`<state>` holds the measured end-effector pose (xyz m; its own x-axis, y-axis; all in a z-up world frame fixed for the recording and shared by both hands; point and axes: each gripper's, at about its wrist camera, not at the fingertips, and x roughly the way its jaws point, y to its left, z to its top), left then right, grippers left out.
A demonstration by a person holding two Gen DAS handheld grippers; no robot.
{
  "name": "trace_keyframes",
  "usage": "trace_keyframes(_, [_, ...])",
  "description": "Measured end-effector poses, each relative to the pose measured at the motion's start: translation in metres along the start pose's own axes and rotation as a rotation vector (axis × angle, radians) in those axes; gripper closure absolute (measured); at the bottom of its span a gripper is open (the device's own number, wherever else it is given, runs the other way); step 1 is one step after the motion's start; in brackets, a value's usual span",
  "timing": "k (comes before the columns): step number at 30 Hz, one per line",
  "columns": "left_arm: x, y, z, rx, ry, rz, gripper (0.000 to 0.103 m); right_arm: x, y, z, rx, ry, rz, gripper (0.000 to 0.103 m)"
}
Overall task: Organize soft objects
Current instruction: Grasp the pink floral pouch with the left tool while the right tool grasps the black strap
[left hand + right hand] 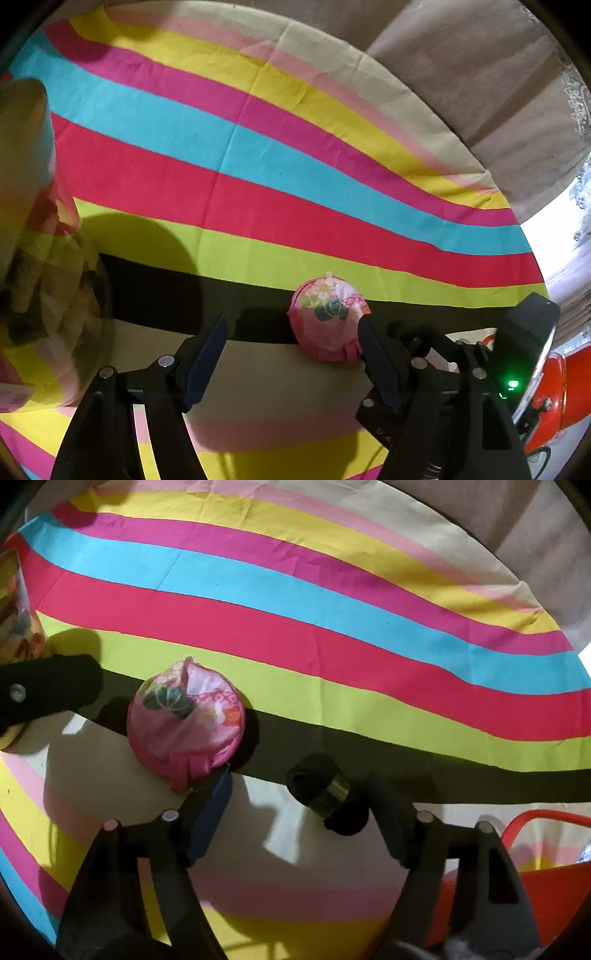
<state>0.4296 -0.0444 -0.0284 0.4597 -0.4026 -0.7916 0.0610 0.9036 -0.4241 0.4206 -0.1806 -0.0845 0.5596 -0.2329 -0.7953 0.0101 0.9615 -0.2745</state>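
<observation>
the round pink floral-print fabric bundle (327, 317) lies on the black band of the bright striped cloth (236, 155) covering the surface. the left gripper (291, 354) has its fingers spread with nothing between them, its right finger just beside the bundle. the right gripper (291, 801) also has its fingers spread, its left finger at the bundle's lower edge. a red fabric basket (554, 878) sits low on the right.

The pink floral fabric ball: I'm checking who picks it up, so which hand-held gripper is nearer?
About equal. The right hand-held gripper has its left finger against the pink floral fabric ball; the left hand-held gripper has its right finger against it.
</observation>
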Motion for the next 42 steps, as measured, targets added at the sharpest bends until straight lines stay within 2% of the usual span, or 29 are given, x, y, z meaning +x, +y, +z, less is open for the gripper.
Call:
trace_keyframes(1, [0.003,0.0,0.0,0.0,0.006,0.001,0.029,0.002,-0.002,0.0,0.01,-0.003,0.001,0.035])
trace_keyframes(3, [0.006,-0.001,-0.001,0.009,0.013,0.001,0.029,0.004,-0.006,0.0,0.039,-0.002,0.027,0.07])
trace_keyframes(5, [0.011,-0.004,0.0,0.019,0.02,0.001,0.029,0.004,-0.01,-0.003,0.085,0.003,0.094,0.078])
trace_keyframes(8, [0.017,-0.007,0.001,0.033,0.03,-0.005,0.029,0.002,-0.003,-0.005,0.063,-0.011,0.069,0.079])
trace_keyframes(16, [0.041,-0.017,0.004,0.105,0.063,-0.001,0.029,-0.004,-0.006,-0.014,0.108,-0.02,0.13,0.08])
trace_keyframes(26, [0.048,-0.026,0.005,0.203,0.037,0.021,0.029,-0.023,-0.002,-0.024,0.061,-0.042,0.175,0.08])
trace_keyframes(29, [0.05,-0.029,0.003,0.254,0.024,0.036,0.029,-0.032,-0.001,-0.028,0.051,-0.048,0.237,0.08])
trace_keyframes(32, [0.051,-0.031,0.0,0.285,0.012,0.022,0.029,-0.044,0.003,-0.032,0.013,-0.058,0.25,0.08])
trace_keyframes(38, [0.054,-0.039,-0.005,0.358,0.001,0.036,0.021,-0.059,0.013,-0.043,-0.051,-0.048,0.25,0.08])
trace_keyframes(42, [0.059,-0.045,-0.01,0.41,-0.009,0.04,0.011,-0.062,0.013,-0.049,-0.06,-0.019,0.218,0.08])
